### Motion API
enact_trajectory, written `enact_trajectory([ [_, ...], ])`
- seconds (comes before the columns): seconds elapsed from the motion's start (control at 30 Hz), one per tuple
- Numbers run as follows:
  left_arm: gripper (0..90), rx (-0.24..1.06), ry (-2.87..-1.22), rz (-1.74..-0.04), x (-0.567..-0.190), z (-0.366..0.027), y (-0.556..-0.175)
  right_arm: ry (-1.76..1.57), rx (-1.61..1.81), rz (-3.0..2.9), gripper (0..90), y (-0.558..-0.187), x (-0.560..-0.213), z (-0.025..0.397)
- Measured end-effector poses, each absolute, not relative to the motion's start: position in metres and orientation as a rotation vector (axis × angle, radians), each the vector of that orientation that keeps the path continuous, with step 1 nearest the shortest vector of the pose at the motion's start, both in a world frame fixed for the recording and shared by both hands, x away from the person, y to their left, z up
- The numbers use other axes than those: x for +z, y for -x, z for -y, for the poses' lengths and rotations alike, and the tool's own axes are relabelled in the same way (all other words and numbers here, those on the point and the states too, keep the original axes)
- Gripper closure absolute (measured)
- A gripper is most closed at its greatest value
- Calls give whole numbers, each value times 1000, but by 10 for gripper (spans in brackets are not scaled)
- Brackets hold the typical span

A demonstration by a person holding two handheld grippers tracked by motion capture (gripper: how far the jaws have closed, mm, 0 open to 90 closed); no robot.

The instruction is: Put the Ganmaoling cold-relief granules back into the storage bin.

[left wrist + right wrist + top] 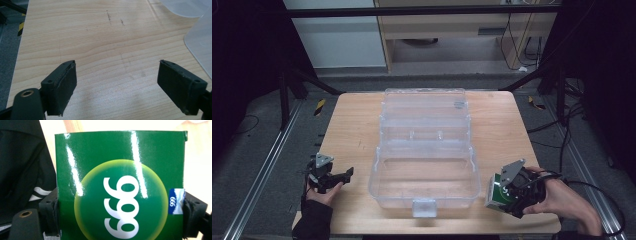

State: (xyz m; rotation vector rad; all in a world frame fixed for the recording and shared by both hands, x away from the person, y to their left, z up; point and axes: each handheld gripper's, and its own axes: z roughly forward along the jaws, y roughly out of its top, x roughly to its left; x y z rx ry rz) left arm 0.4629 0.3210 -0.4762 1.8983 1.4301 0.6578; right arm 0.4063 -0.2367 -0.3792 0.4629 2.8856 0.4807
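Between R gripper (120, 217) jaws: green box (120, 182).

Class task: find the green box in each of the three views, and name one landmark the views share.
High view: green box at lower right, clamped in the right hand-held gripper.
Left gripper view: not in it.
Right gripper view: green box fills the centre, between the jaws.
Shared landmark: the wooden table.
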Motion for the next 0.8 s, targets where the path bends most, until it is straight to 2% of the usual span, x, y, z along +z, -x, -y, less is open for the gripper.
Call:
enact_trajectory([
  [0.5, 153, 657, -1898, -1433, -476, -321, -463, -438, 519, -2842, 161, -408, -323, 223],
  [0.8, 153, 657, -1896, -1432, -476, -322, -463, -366, 520, -2830, 161, -416, -303, 204],
])
